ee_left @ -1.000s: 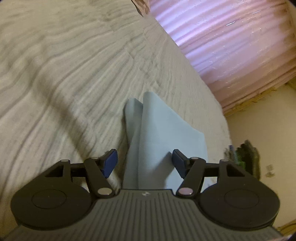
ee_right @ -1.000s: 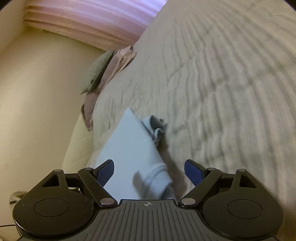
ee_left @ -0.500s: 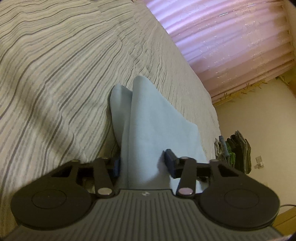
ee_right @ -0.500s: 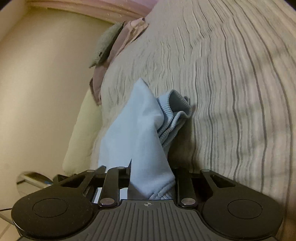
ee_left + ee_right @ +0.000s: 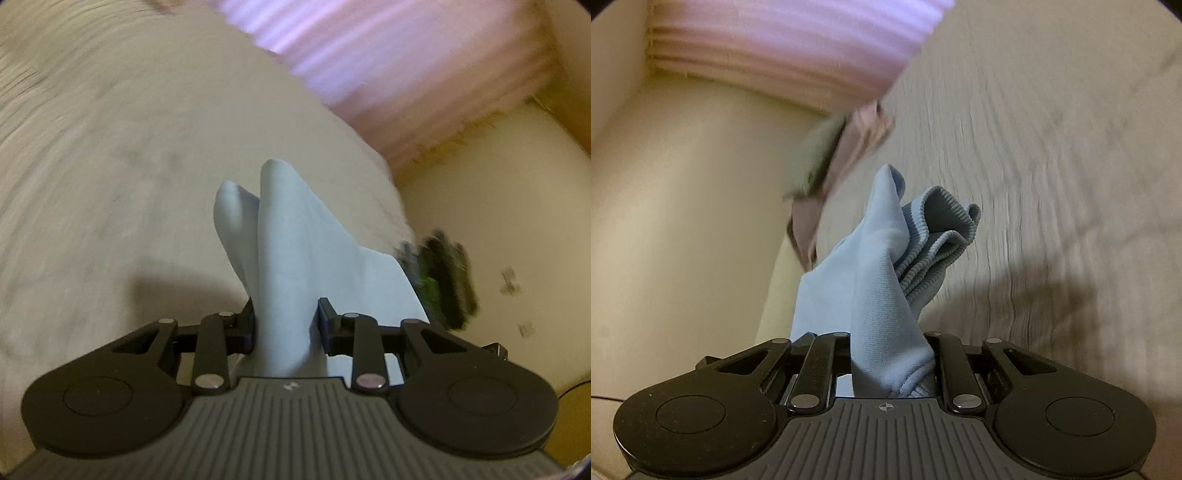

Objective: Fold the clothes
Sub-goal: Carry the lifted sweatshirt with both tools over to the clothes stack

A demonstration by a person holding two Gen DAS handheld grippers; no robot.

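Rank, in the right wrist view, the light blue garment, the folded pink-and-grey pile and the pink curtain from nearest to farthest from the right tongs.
1. Light blue garment: clamped in the right tongs, rising from between them.
2. Pink-and-grey pile: on the bed beyond the garment, upper left.
3. Pink curtain: along the top, behind the pile.

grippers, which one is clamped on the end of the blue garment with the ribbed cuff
The right gripper: the light blue garment bunched between its fingers shows the ribbed cuff. The left gripper pinches only smooth fabric.
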